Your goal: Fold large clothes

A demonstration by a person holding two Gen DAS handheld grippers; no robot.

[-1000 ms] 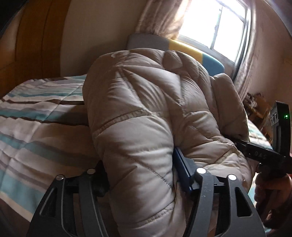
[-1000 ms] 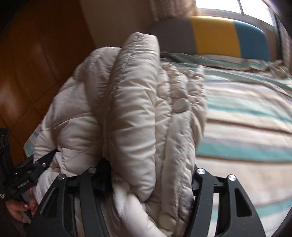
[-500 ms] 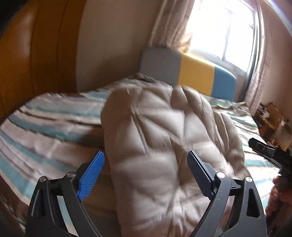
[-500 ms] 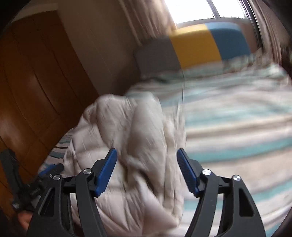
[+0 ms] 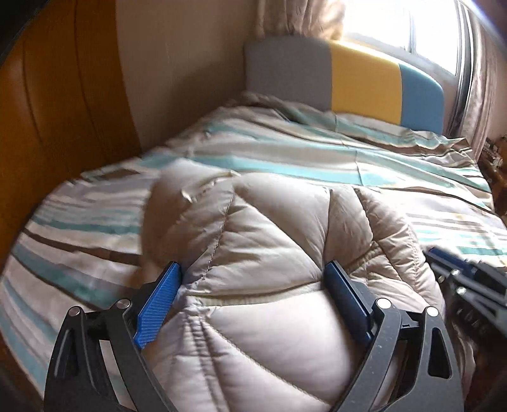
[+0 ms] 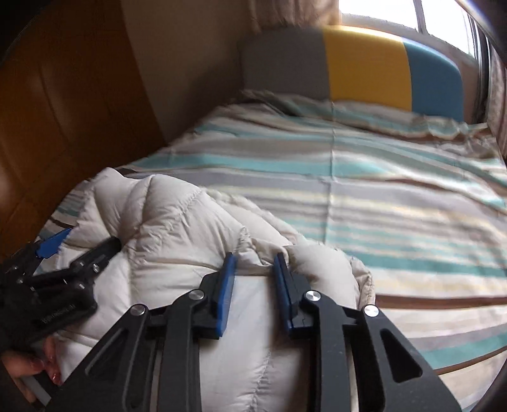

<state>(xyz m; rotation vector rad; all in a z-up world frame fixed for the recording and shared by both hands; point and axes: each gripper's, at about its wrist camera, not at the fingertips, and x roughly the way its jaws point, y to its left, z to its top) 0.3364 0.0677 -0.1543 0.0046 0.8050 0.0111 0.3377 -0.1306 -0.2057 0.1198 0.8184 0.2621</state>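
Note:
A puffy beige down jacket (image 5: 269,237) lies bundled on the striped bed near its front edge. My left gripper (image 5: 253,269) hangs just over it, open wide, its blue pads either side of a bulge and not squeezing it. In the right wrist view the same jacket (image 6: 177,228) fills the lower left. My right gripper (image 6: 253,263) is above its near edge with the jaws closing to a narrow gap; jacket fabric shows behind the gap, but the pads do not press on it. The left gripper (image 6: 57,263) and a hand (image 6: 28,367) show at the left.
The striped quilt (image 5: 317,158) covers the bed back to a grey, yellow and blue headboard (image 5: 364,79). A wooden wardrobe (image 5: 63,95) stands along the left. A bright window (image 5: 396,22) with curtains is behind the headboard. The right gripper (image 5: 459,285) is at the jacket's right side.
Both grippers let go of the jacket, which dropped onto the bed. Both pulled back from it. The left jaws opened wide; the right jaws narrowed.

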